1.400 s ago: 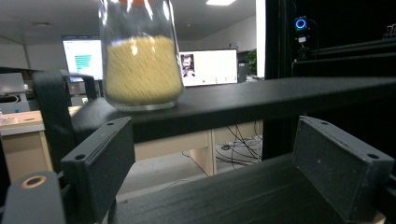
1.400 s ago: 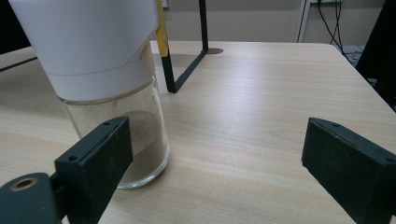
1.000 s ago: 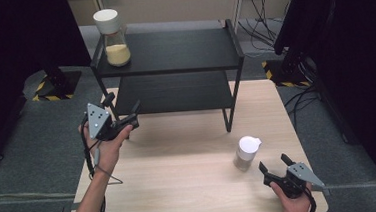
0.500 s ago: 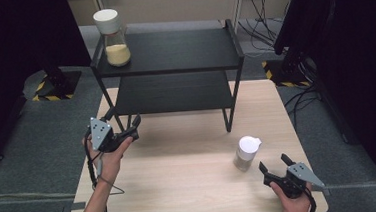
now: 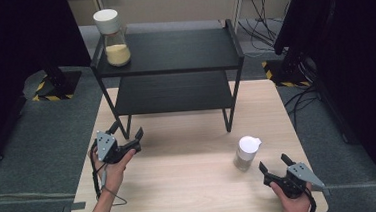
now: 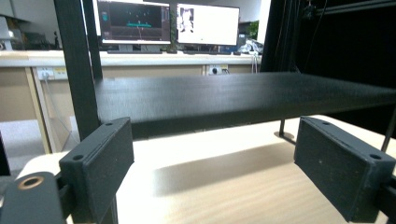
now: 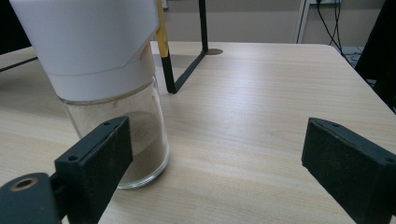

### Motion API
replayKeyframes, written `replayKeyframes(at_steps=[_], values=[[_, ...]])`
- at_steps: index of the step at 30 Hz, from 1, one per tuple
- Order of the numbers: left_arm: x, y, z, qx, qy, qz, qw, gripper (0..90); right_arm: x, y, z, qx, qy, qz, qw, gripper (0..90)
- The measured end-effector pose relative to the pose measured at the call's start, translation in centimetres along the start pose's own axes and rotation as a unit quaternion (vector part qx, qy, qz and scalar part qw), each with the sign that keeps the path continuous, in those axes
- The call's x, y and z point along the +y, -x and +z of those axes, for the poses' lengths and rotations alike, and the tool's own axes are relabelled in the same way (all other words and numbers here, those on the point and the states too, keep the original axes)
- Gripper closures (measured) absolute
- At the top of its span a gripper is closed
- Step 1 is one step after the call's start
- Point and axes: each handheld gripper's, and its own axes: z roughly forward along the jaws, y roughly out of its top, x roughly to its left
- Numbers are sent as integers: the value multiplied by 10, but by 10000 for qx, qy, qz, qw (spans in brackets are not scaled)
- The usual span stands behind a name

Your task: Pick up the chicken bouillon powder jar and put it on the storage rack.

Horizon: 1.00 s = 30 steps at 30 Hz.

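On the table's (image 5: pixel 191 186) right side, just ahead of the right gripper (image 5: pixel 278 169), a small glass jar (image 5: pixel 246 153) with a white cap stands upright, a layer of brownish powder in its bottom. The right gripper's jaws stand wide apart and hold nothing. In the right gripper view the jar (image 7: pixel 107 88) sits off the gripper's line, toward its left jaw, near that jaw's tip and not between the two; whether it touches the jaw I cannot tell. Its long axis is vertical, so I judge a side-on grasp across the glass body would suit, once the gripper shifts toward that side to bring the jar between the jaws. The right hand is plainly the nearer one. The left gripper (image 5: pixel 127 143) is well apart from the jar, by the front left leg of the black shelf (image 5: pixel 172 54), its jaws also wide open and empty, aimed at the lower shelf board (image 6: pixel 243 95). A second, larger jar (image 5: pixel 112 38) stands on the top shelf's far left corner.
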Motion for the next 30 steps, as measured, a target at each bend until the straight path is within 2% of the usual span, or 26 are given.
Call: replayKeyframes(at_steps=[6,17,20,26,30], values=[[-15,-1,-5,-60,-173,-32,9998,113,0,0,0,-1,2,11,10000,92],[-42,-2,-9,-85,-500,-229,9984,111,0,0,0,1,-4,2,10000,92],[-47,0,-9,-69,-548,-131,9984,110,0,0,0,5,8,7,10000,92],[-53,-3,-10,-60,-617,-235,9978,108,0,1,0,20,3,-6,10000,92],[-52,-2,-10,-44,-619,-213,9978,108,0,0,0,15,1,-21,10000,92]])
